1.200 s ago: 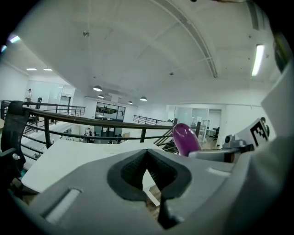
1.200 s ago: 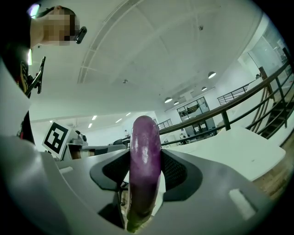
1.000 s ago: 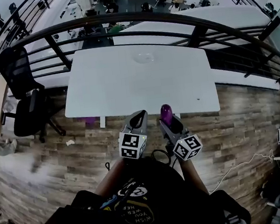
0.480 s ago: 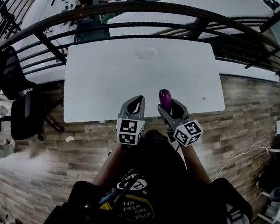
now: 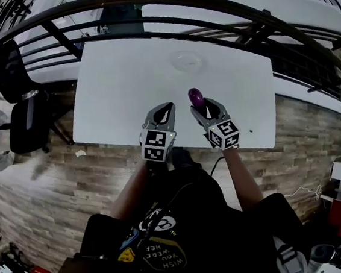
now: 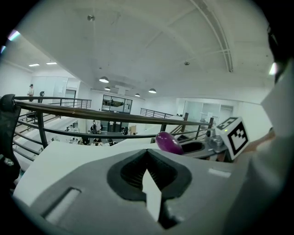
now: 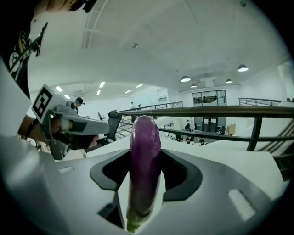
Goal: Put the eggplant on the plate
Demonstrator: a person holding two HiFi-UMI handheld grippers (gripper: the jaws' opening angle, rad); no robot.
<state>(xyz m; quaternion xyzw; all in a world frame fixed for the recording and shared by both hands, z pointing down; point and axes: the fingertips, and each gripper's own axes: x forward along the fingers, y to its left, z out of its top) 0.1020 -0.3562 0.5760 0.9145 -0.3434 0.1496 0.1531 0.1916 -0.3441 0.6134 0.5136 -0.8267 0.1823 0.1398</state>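
The right gripper (image 5: 201,104) is pinching the eggplant (image 7: 145,151) between its 2 jaws. It is held lengthwise, with the green stem end back toward the hand and the purple tip poking past the jaw tips, over the near part of the white counter (image 5: 117,90). The left gripper (image 5: 160,112) is just beside it, jaws pressed together on nothing. The plate (image 5: 185,60), clear and hard to pick out, lies farther along the counter, well apart from both.

I'd judge the eggplant light, smooth-skinned and a bit slippery, and firm enough to take a moderate squeeze. A hold around the middle of its long body looks safest. It may roll once laid on the plate.
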